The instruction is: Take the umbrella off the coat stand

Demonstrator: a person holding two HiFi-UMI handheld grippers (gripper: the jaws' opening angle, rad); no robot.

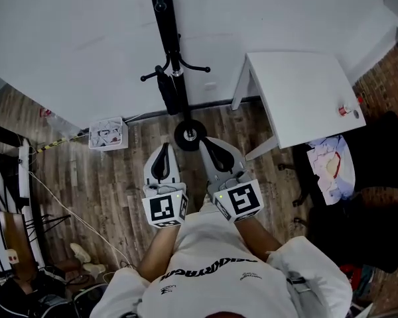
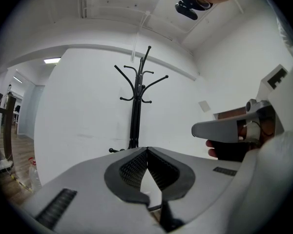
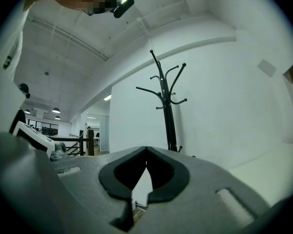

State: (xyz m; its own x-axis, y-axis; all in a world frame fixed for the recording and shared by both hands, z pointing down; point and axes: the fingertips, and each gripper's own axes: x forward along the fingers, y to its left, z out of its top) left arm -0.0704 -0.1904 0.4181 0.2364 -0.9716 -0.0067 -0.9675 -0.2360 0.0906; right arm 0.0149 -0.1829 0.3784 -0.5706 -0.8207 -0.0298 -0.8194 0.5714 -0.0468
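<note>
Both tongs are pressed shut with nothing between them. The left gripper [image 1: 163, 146] and right gripper [image 1: 206, 142] sit side by side at lower centre of the head view, pointing toward the coat stand [image 1: 163, 25] at top centre. The umbrella [image 1: 167, 93], dark and folded, hangs from the stand's lower hooks, well apart from both. By my reading nothing is done yet: reaching, opening, gripping and lifting off are all left.

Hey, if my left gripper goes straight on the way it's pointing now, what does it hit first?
Most likely the coat stand. Its pole stands almost dead ahead of the shut left gripper, and nothing shows between them. Depth is unclear, so it might slip just past.
</note>
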